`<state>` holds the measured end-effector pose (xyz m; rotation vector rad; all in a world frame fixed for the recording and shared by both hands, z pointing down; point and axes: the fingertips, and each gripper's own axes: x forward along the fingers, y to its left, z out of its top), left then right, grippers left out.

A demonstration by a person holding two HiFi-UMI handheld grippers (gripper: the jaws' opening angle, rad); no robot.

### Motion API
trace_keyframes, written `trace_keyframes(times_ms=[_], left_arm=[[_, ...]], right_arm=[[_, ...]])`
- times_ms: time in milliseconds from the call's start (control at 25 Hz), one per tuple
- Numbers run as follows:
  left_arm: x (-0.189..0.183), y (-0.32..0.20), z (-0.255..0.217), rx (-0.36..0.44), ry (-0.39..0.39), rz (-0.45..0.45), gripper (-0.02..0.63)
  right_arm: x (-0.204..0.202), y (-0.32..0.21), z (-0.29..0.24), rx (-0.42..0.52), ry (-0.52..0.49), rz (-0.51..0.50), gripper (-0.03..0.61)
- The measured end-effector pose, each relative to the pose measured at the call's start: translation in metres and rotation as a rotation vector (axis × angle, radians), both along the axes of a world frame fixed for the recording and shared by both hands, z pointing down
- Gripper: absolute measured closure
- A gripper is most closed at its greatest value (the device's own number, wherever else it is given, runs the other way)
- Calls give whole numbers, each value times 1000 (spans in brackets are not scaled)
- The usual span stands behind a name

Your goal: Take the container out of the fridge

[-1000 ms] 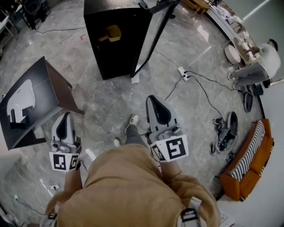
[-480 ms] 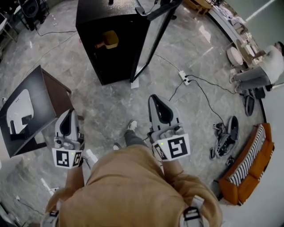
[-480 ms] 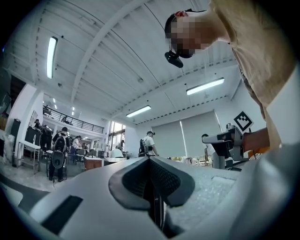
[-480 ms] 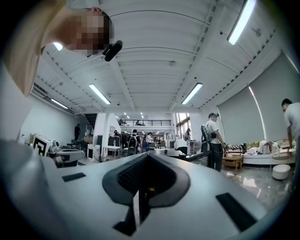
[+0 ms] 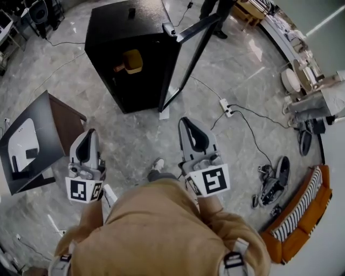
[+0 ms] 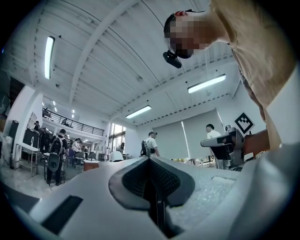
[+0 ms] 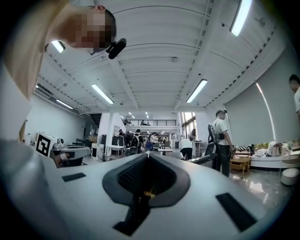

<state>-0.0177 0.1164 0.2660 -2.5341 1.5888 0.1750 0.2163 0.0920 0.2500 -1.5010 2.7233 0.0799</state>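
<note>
In the head view a black fridge (image 5: 135, 81) stands on the floor ahead with its glass door (image 5: 188, 54) swung open to the right. A yellow container (image 5: 131, 60) sits on a shelf inside. My left gripper (image 5: 89, 132) and right gripper (image 5: 186, 121) are held out side by side, well short of the fridge, both shut with nothing in them. In the left gripper view the left gripper (image 6: 151, 161) has its pads meeting in a line. The right gripper (image 7: 147, 157) looks the same in its own view. Both views face a hall, not the fridge.
A dark slanted cabinet (image 5: 54, 116) with a white device (image 5: 21, 132) stands at the left. A power strip (image 5: 226, 106) and cables lie right of the door, with shoes (image 5: 272, 180) and an orange striped sofa (image 5: 302, 218) further right. A person (image 5: 215, 13) stands beyond the fridge.
The view has closed in on the fridge, which now shows more of its top and sits lower in the picture. Both grippers moved forward with it and stayed shut.
</note>
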Motion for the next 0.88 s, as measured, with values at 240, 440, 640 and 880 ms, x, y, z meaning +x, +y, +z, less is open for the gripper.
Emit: trace_keyframes(times_ms=[240, 440, 640, 880], left_arm=[[22, -26, -3, -21, -14, -48, 614], [26, -35, -5, -34, -34, -92, 614], [29, -39, -6, -38, -48, -113, 614], [26, -41, -1, -48, -40, -124, 614]], right_arm=[[12, -44, -3, 0, -17, -69, 574], [19, -60, 1, -12, -28, -108, 574], [21, -69, 6, -24, -42, -129, 574], [12, -75, 6, -29, -65, -131, 574]])
